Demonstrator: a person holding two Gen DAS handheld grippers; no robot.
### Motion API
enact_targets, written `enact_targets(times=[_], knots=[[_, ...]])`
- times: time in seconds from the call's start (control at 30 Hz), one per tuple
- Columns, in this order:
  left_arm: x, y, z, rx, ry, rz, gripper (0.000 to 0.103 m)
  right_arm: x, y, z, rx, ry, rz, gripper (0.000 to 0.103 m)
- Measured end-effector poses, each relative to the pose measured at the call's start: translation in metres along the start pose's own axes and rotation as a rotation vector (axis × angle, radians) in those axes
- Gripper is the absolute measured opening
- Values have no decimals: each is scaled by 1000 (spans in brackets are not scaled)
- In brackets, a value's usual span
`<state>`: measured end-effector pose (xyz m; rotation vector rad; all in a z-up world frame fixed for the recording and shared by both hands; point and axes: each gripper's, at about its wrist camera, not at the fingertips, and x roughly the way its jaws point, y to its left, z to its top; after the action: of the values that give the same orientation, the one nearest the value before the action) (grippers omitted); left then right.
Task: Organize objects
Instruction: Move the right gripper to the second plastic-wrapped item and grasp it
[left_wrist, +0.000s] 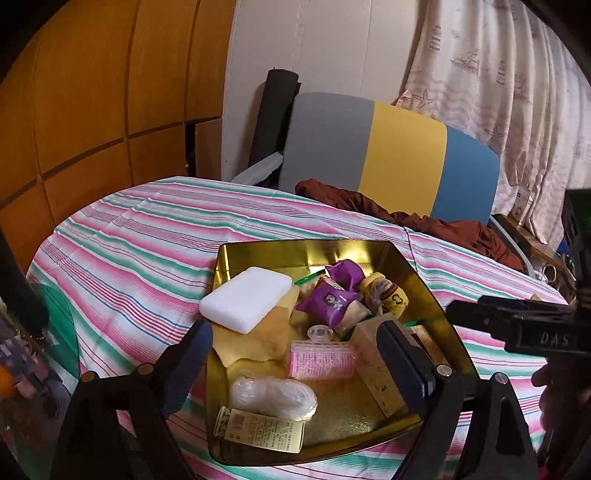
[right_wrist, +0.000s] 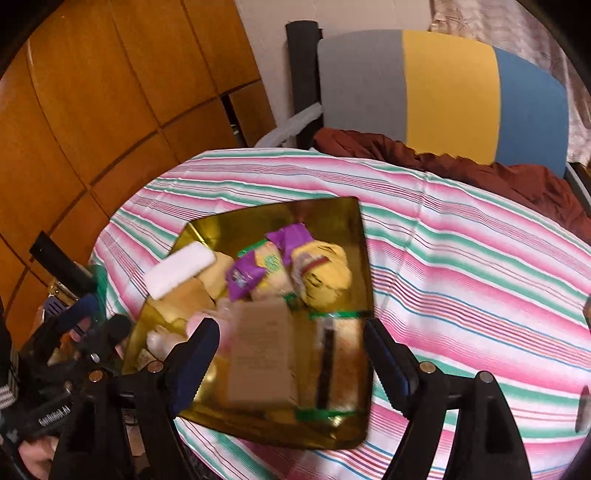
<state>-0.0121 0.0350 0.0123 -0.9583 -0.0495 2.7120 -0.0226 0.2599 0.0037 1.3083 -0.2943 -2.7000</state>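
Left claw (left_wrist: 295, 354) gapes wide over the near end of the gold tin (left_wrist: 436, 295) on the striped desk (left_wrist: 129, 240), gripping nothing; pink roller (left_wrist: 321, 360) and clear plastic wad (left_wrist: 273, 398) lie between its pads, white block (left_wrist: 245, 304) just ahead-left. Right claw (right_wrist: 291, 358) also spread and empty above the tin, brown card box (right_wrist: 262, 354) beneath, view blurred

The tin tray (left_wrist: 369, 251) is glossy gold metal on a striped woven tablecloth (left_wrist: 140, 236); the white block (left_wrist: 245, 302) looks matt, perhaps foam; wall panels (left_wrist: 92, 92) are satin wood.
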Motion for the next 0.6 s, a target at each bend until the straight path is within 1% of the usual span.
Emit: enact_targets(times=[0.2,0.43,0.6], knots=[[0,-14,0,36,7,-9,92,-13,-42,-15,80,1,-54,82],[1,-39,3,99,11,-39,93,-33,-113,-33,245,-4,-137,82],[1,-59,7,148,14,-68,96,-54,-162,-44,349,-18,-220,82]])
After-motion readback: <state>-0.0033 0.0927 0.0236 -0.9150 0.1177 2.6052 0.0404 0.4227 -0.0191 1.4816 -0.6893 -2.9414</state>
